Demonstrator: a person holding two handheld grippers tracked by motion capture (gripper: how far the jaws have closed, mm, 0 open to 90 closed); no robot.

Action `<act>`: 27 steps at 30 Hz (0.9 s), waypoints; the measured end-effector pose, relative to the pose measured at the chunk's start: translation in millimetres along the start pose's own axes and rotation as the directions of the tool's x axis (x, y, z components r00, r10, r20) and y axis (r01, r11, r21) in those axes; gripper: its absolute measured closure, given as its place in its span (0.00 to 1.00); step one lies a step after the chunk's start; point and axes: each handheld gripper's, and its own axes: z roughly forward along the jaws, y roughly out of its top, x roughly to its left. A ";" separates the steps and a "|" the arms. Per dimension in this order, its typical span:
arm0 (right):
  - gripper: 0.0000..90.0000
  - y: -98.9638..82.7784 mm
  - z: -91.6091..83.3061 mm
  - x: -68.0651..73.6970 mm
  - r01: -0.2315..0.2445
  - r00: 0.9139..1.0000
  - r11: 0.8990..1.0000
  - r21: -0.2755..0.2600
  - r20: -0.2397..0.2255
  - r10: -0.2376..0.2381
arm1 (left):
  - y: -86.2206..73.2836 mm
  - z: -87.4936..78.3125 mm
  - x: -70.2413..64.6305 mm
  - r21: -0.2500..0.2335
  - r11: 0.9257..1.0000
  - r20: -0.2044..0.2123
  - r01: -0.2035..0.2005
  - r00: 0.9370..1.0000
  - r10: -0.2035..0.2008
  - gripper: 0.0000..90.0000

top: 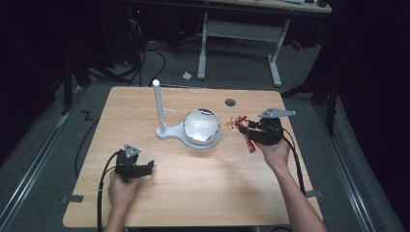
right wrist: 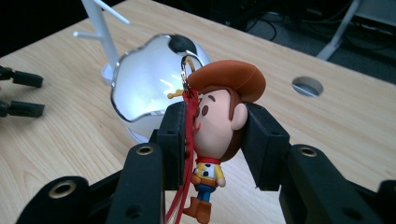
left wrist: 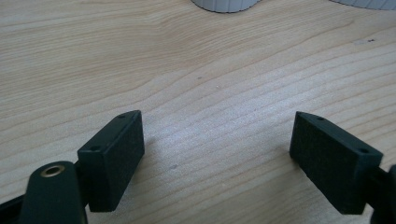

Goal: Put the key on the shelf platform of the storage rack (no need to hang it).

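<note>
Clamping the cowboy keychain [right wrist: 219, 121] by its head, the right gripper [right wrist: 212, 140] holds something light and rigid; left gripper [left wrist: 217, 154] gapes apart, lower left.

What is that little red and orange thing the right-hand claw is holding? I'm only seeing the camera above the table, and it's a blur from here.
Observer: It's a cowboy figure keychain with a brown hat, and the right gripper clamps its head between both jaws.
Operator: Is anything dangling from it?
Observer: Yes, a red strap hangs down beside the figure, with a small gold clasp at the top.
Operator: And the other claw, is it holding something too?
Observer: No. The left gripper has its jaws wide apart over bare wooden table, with nothing between them.
</note>
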 end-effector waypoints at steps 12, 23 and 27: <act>0.70 23.0 9.3 16.8 0.045 0.997 0.998 -0.039 -0.054 -0.047 | 0.1 0.1 -0.1 0.000 1.000 -0.001 0.001 1.000 -0.001 0.20; 0.70 40.9 29.6 35.0 0.095 0.991 0.995 -0.032 -0.088 -0.098 | 0.1 0.2 0.3 -0.001 1.000 0.000 0.002 1.000 -0.002 0.20; 0.70 44.2 42.5 41.3 0.106 0.989 0.994 -0.016 -0.102 -0.107 | 0.1 0.2 0.4 -0.001 1.000 0.000 0.002 1.000 -0.002 0.21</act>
